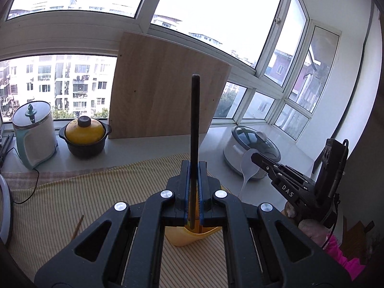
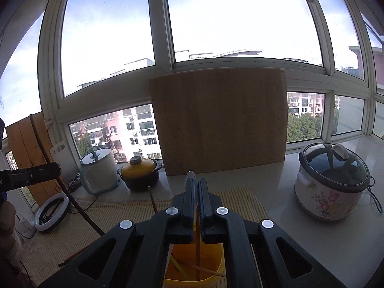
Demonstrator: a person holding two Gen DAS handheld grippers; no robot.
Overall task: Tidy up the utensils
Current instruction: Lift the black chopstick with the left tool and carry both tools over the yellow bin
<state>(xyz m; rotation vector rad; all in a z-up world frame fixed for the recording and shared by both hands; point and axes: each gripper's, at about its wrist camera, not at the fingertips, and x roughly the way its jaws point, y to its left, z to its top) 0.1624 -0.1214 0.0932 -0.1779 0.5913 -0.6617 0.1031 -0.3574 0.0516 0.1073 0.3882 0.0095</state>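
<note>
So the yellow cup (image 1: 189, 236) that collects the utensils sits on the striped mat (image 1: 96, 199) near its front edge, right under both grippers, and in the right wrist view you can see a few thin sticks already standing and leaning inside it. The left gripper (image 1: 194, 192) has its jaws pinched tight on a dark chopstick (image 1: 195, 129), held upright with the lower tip dipping into the cup's mouth, so I'd say we're mid-drop on that one. The right gripper (image 2: 196, 199) is squeezed narrow on a pale plastic spoon (image 1: 247, 168); from the left view the bowl of it sticks up past the fingertips, over toward the mat's right edge. It hangs above the cup as well, looks like next in line. Next move, I reckon: ease the left jaws apart so the chopstick slides down without bouncing out, then line the spoon's handle over the opening and let go. Tricky bit is two grippers crowding one small cup. At least one more chopstick (image 2: 152, 199) is loose on the mat toward its back edge, so there's still work left. Behind the mat on the counter: a kettle (image 1: 36, 134), a yellow-lidded pot (image 1: 85, 135), a wooden board (image 1: 165, 91) leaning on the window, and a rice cooker (image 2: 332, 183) off to the right.
</note>
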